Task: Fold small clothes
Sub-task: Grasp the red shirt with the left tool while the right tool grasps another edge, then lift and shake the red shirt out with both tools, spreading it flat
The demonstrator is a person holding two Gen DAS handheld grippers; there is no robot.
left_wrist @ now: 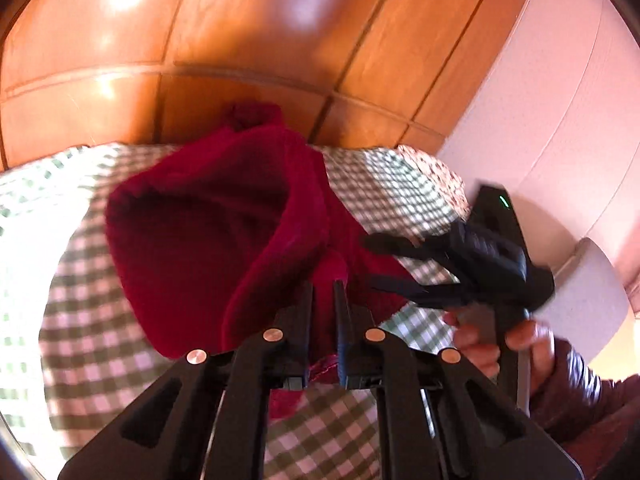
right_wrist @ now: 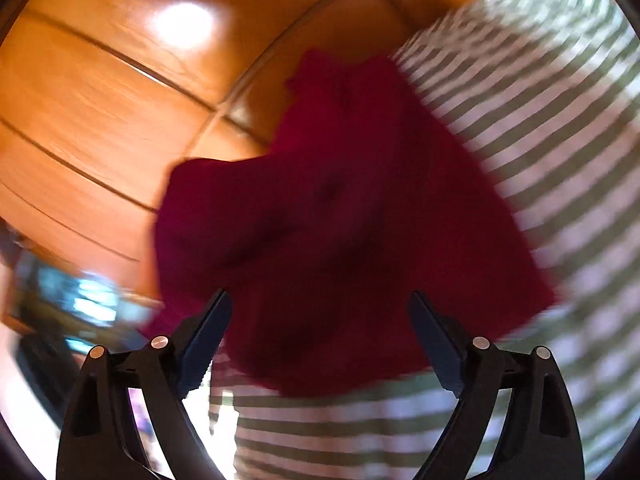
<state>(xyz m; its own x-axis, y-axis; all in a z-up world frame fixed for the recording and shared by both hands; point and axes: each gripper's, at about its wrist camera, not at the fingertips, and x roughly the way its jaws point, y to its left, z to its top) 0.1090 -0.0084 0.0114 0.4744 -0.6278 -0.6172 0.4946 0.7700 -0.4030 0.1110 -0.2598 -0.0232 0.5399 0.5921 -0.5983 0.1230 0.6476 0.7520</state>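
Checked cloth (left_wrist: 100, 320) beneath; wooden panelling (left_wrist: 240, 40) behind.

left hand-held gripper (left_wrist: 323, 286) clamped, right hand-held gripper (right_wrist: 320, 320) agape

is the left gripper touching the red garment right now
Touching. The left wrist view shows the left gripper with jaws nearly closed, pinching a fold of the red garment.

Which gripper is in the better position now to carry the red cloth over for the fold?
Left. The left gripper is already shut on the red cloth; the right gripper is open, holding nothing.
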